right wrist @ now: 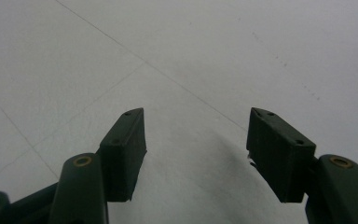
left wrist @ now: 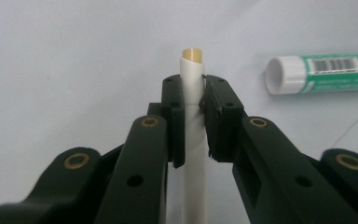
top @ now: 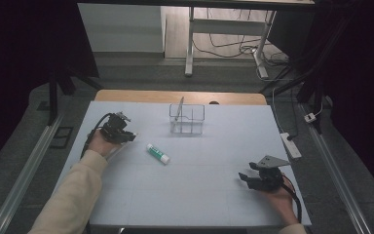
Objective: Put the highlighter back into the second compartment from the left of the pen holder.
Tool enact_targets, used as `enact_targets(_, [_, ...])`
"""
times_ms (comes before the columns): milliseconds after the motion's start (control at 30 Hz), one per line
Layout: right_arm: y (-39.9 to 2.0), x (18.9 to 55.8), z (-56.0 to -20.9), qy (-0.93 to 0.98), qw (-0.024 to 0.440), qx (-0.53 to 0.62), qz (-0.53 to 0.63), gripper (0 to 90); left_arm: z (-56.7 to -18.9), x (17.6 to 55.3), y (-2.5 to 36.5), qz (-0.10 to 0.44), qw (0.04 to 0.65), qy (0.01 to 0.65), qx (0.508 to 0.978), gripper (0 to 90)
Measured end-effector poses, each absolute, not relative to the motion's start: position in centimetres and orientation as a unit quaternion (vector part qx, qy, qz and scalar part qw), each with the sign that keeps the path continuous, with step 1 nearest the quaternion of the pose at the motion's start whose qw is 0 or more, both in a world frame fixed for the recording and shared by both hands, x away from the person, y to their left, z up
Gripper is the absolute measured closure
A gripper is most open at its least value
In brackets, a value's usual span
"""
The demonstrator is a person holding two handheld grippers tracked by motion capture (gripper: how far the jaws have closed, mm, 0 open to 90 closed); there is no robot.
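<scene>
A slim white stick (left wrist: 192, 121) with a tan tip, spiral-wrapped like rolled paper, sits clamped between the narrow-set jaws of the left gripper (left wrist: 194, 123) at the left side of the white table (top: 199, 195). In the left gripper view the stick runs straight along the gripper's own line, its long axis passing between the black pads and its tan end poking just past their tips, out over the table. In the high view the left gripper (top: 126, 138) is low over the table's left part, jaws turned toward the glue stick (top: 158, 153), which lies flat nearby, its white cap facing the gripper and its green body angled away. A clear plastic holder (top: 187, 119) stands farther back near the table's middle. The right gripper (right wrist: 196, 140), at the table's near right corner, has its jaws spread wide with nothing between them, only bare table beneath.
</scene>
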State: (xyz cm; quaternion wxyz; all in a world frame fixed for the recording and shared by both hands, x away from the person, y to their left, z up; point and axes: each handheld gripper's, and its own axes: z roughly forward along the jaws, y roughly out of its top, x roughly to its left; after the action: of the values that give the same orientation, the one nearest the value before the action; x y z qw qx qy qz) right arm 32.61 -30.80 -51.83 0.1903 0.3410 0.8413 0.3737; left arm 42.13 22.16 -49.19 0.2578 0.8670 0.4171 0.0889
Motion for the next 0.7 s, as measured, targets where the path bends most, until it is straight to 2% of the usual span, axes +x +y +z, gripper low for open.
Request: enact_targets(700, [-30.9, 32.6, -51.8, 0.841, 0.191, 0.343, 0.371, 36.6, -47.1, 40.9, 23.0, 0.106, 0.300, 0.414, 0.853, 78.5])
